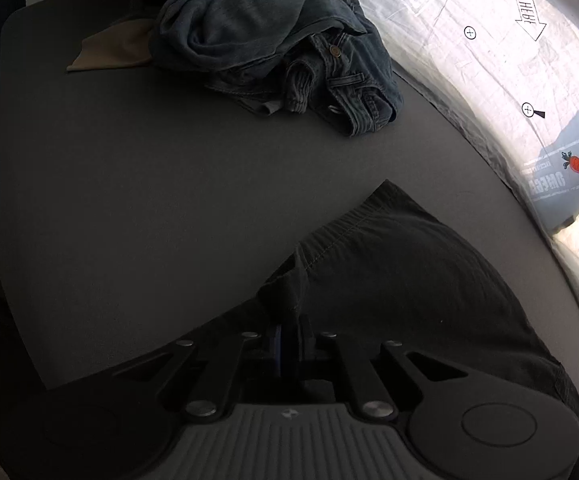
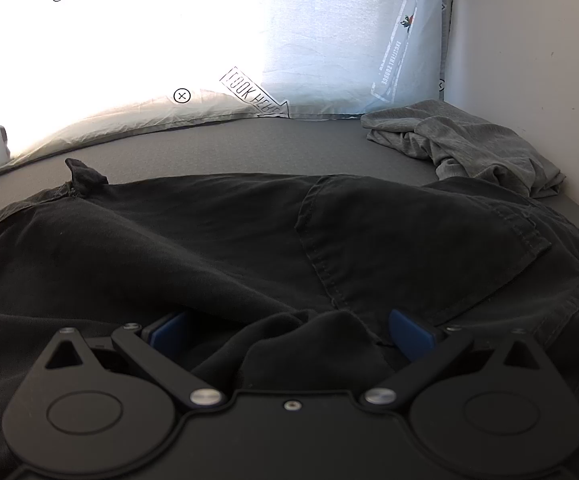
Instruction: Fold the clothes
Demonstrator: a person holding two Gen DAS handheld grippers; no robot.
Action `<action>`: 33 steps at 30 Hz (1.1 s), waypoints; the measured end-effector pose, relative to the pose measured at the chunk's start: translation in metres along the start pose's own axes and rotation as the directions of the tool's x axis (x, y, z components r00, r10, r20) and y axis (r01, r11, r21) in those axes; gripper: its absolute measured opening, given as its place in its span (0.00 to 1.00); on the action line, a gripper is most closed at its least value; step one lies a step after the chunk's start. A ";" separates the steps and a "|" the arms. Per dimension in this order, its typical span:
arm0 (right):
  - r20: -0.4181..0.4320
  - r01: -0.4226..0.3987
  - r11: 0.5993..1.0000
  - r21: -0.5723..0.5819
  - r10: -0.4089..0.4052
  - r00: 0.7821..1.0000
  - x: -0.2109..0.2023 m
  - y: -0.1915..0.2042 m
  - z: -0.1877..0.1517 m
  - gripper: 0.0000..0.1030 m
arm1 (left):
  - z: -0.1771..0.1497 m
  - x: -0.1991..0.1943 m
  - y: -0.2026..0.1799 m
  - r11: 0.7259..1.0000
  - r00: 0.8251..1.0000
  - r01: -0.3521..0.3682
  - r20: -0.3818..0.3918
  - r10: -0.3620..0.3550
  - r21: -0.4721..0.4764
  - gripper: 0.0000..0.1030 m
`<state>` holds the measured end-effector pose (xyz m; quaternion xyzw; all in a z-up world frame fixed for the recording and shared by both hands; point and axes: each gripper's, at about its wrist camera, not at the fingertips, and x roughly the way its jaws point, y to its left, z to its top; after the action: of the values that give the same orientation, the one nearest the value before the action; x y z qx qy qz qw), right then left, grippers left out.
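Note:
A black garment (image 1: 401,280) with a stitched pocket (image 2: 417,240) lies spread on the dark grey table (image 1: 137,208). In the left wrist view my left gripper (image 1: 289,332) has its fingers close together, pinching a fold at the garment's edge. In the right wrist view my right gripper (image 2: 289,332) stands wide open over the same black garment (image 2: 169,248). Its blue pads (image 2: 409,336) are far apart, and a hump of cloth lies loose between them without being pressed.
A crumpled pile of blue jeans (image 1: 273,40) sits at the far side of the table, with a tan cloth (image 1: 117,50) beside it. A grey garment (image 2: 469,140) lies bunched by the wall. A sunlit printed sheet (image 2: 169,40) borders the table.

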<state>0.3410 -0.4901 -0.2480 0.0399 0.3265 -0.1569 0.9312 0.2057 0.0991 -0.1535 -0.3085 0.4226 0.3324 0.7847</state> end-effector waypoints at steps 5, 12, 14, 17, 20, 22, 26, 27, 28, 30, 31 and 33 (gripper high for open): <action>-0.098 -0.009 1.000 0.016 0.011 0.995 0.004 -0.003 0.016 1.00 | 0.004 -0.004 -0.022 0.991 0.997 -0.005 0.083 -0.006 0.134 0.24; -0.031 -0.129 0.988 0.084 0.132 0.991 -0.019 -0.029 0.068 1.00 | 0.048 0.014 -0.078 0.932 0.979 -0.031 0.197 -0.044 0.362 0.44; 0.024 -0.088 0.994 0.060 0.087 0.996 -0.022 -0.040 0.084 1.00 | 0.060 0.027 -0.090 0.905 0.980 -0.037 0.192 -0.050 0.424 0.49; 0.058 0.000 0.998 0.065 -0.004 0.998 -0.008 -0.069 0.104 1.00 | 0.076 0.056 -0.105 0.877 0.987 -0.049 0.159 -0.032 0.479 0.53; 0.014 0.120 0.991 0.056 -0.121 0.993 0.021 -0.098 0.115 1.00 | 0.087 0.083 -0.118 0.859 0.992 -0.067 0.127 0.002 0.508 0.53; -0.039 0.177 0.984 0.038 -0.175 0.984 0.047 -0.118 0.119 1.00 | 0.092 0.099 -0.125 0.850 0.993 -0.078 0.117 0.020 0.522 0.54; -0.151 0.201 0.980 -0.017 -0.201 0.968 0.089 -0.147 0.119 1.00 | 0.101 0.119 -0.135 0.849 0.994 -0.062 0.108 0.006 0.525 0.61; -0.182 0.186 0.982 -0.036 -0.189 0.965 0.098 -0.152 0.118 1.00 | 0.102 0.122 -0.136 0.847 0.994 -0.057 0.107 0.001 0.528 0.67; -0.210 0.164 0.985 -0.052 -0.171 0.962 0.105 -0.155 0.116 1.00 | 0.105 0.124 -0.137 0.849 0.995 -0.049 0.102 -0.007 0.526 0.69; -0.260 0.116 0.992 -0.042 -0.123 0.958 0.115 -0.161 0.115 0.96 | 0.110 0.127 -0.135 0.862 0.996 -0.019 0.085 -0.027 0.507 0.69; -0.278 0.096 0.995 -0.025 -0.099 0.955 0.118 -0.163 0.114 0.95 | 0.114 0.130 -0.133 0.882 0.997 0.011 0.061 -0.045 0.471 0.69; -0.293 0.070 0.998 0.003 -0.066 0.954 0.117 -0.167 0.114 0.90 | 0.118 0.132 -0.129 0.906 0.997 0.043 0.043 -0.067 0.421 0.69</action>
<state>0.4422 -0.6999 -0.2268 0.0577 0.4606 -0.1834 0.8665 0.4163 0.1482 -0.1882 -0.1347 0.4529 0.2200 0.8534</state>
